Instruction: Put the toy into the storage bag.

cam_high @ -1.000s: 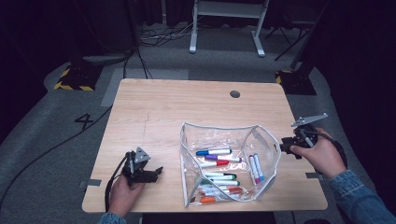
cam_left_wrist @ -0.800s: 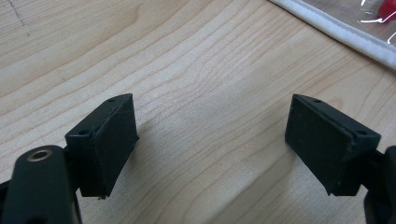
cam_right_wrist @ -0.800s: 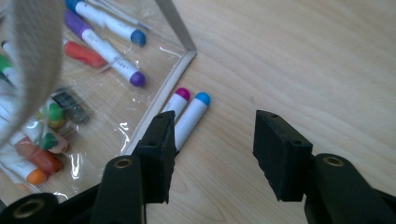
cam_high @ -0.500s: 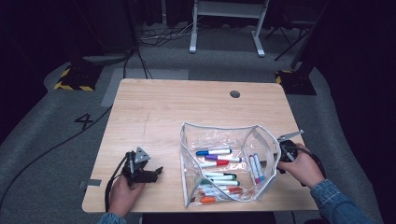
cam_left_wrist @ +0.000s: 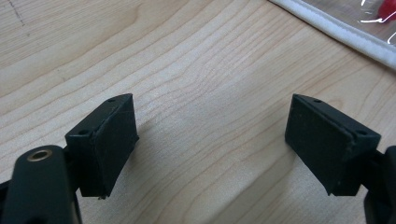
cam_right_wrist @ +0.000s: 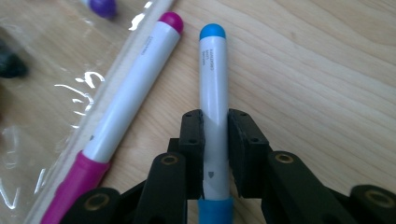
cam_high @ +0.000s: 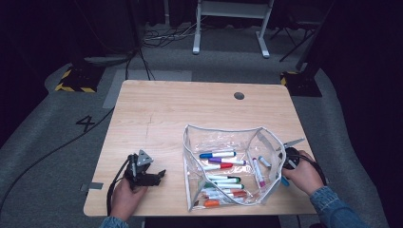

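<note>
A clear zip pouch (cam_high: pixel 223 135) lies open on the wooden table (cam_high: pixel 190 109), with several markers (cam_high: pixel 221 154) inside. My right gripper (cam_right_wrist: pixel 215 140) is low at the pouch's right side, shut on a white marker with light-blue ends (cam_right_wrist: pixel 213 70) that lies on the wood. Its jaws have just been closing, and their pads now press on the marker's barrel. From above, the right gripper (cam_high: pixel 280 172) and the blue marker (cam_high: pixel 264 161) sit by the pouch's right wall. My left gripper (cam_left_wrist: pixel 210 140) rests open over bare wood, left of the pouch, also seen from above as the left gripper (cam_high: pixel 161 175).
A magenta-ended marker (cam_right_wrist: pixel 135 79) lies along the pouch's seam just left of the held one, with a purple cap (cam_right_wrist: pixel 102 6) beyond it. The pouch's white edge (cam_left_wrist: pixel 341 32) crosses the far right of the left gripper view. A round cable hole (cam_high: pixel 239 95) sits at the table's back.
My right hand came down from beside the table to the pouch's right side, and its jaws closed on the blue marker. The left hand stayed put.
</note>
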